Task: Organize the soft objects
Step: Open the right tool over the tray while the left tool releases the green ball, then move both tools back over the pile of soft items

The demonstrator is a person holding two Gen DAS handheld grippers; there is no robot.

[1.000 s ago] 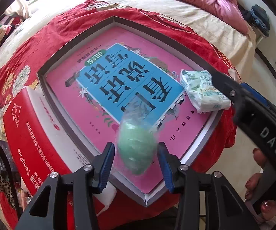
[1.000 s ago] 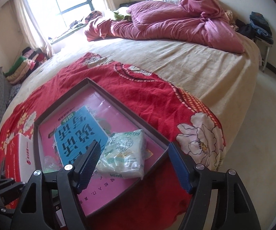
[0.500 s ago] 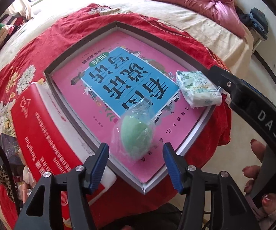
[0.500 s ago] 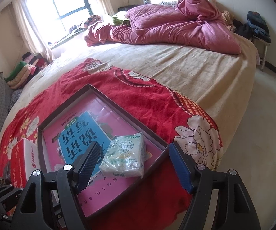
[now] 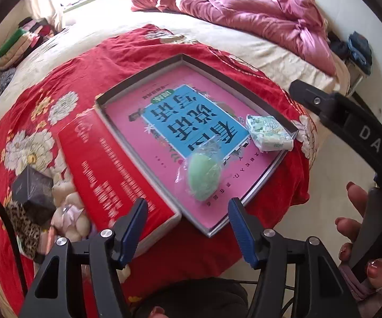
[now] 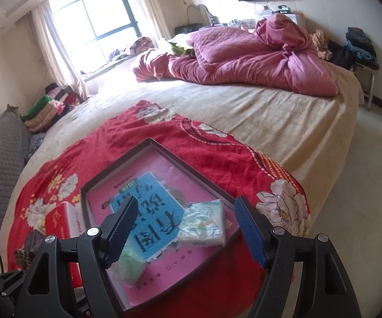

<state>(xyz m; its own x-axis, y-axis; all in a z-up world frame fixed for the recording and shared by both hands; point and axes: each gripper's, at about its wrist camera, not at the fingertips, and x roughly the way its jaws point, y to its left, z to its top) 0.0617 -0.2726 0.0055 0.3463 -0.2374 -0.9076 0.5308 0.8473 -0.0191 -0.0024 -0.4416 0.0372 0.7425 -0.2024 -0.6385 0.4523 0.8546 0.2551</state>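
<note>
A green sponge in clear wrap (image 5: 202,177) lies in the pink tray (image 5: 164,63) near its front corner; it also shows in the right wrist view (image 6: 131,267). A white tissue pack (image 5: 269,135) lies at the tray's right side, also seen in the right wrist view (image 6: 204,228). My left gripper (image 5: 188,225) is open and empty, just before the tray's front corner. My right gripper (image 6: 185,228) is open and empty, above the tray's near side.
A red box (image 5: 111,169) lies left of the tray on the red floral cloth (image 5: 58,79). A small teddy bear (image 5: 69,209), a dark box (image 5: 31,188) and leopard fabric (image 5: 23,225) lie at the left. A pink quilt (image 6: 257,61) is at the bed's far end.
The left gripper opened, let the green sponge down in the tray and pulled back toward me. The right gripper rose and drew back a little.
</note>
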